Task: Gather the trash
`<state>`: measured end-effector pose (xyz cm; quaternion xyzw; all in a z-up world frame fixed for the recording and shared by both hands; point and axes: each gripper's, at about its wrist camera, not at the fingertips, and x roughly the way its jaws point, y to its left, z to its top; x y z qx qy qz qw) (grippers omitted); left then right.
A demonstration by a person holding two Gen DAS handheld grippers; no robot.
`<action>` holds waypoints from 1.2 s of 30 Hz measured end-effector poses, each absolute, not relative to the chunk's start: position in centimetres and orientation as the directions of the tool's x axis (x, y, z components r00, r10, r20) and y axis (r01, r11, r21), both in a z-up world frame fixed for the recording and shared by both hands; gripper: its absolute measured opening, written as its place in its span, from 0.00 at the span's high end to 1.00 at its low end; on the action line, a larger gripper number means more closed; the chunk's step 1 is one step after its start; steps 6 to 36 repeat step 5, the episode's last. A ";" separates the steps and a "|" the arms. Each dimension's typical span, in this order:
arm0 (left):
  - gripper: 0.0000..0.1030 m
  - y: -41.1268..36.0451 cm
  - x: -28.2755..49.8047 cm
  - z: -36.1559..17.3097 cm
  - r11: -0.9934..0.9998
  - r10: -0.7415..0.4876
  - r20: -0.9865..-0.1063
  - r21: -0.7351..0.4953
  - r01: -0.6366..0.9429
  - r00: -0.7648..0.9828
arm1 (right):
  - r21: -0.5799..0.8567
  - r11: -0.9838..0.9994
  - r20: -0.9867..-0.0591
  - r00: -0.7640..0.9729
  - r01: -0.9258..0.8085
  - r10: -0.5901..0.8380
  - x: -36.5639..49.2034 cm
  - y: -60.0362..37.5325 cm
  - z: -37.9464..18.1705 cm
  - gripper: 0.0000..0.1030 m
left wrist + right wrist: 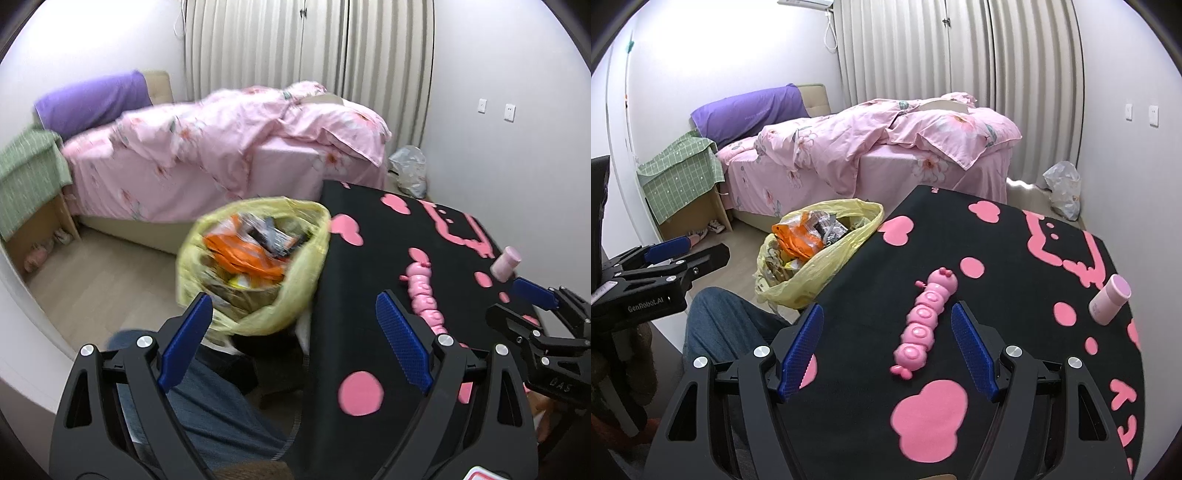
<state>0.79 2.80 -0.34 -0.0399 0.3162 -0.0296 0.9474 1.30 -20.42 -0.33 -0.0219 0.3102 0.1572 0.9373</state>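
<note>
A yellow trash bag (255, 266) full of wrappers and orange plastic hangs open at the left edge of the black table with pink shapes (369, 258). My left gripper (295, 321) is open just short of the bag and holds nothing. In the right wrist view the same bag (812, 258) lies left of the table (997, 295). My right gripper (886, 332) is open over the table, and a pink caterpillar toy (927, 321) lies between and beyond its fingers, untouched. A pink bottle (1108, 299) lies on its side at the table's right edge.
A bed with a pink duvet (871, 147) and a purple pillow (750, 110) fills the back. A green cloth covers a cardboard box (679, 177) at the left. A white plastic bag (1063, 188) sits in the far corner. A person's jeans-clad leg (720, 325) is below the trash bag.
</note>
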 end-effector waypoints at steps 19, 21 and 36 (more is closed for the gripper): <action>0.17 -1.2 5.4 -3.1 0.995 -0.103 -0.670 -0.081 0.065 0.735 | 0.028 0.968 -0.651 0.730 -0.251 0.208 5.1 -25.5 -3.0 0.34; 0.17 -1.2 5.4 -3.1 0.995 -0.103 -0.670 -0.081 0.065 0.735 | 0.028 0.968 -0.651 0.730 -0.251 0.208 5.1 -25.5 -3.0 0.34; 0.17 -1.2 5.4 -3.1 0.995 -0.103 -0.670 -0.081 0.065 0.735 | 0.028 0.968 -0.651 0.730 -0.251 0.208 5.1 -25.5 -3.0 0.34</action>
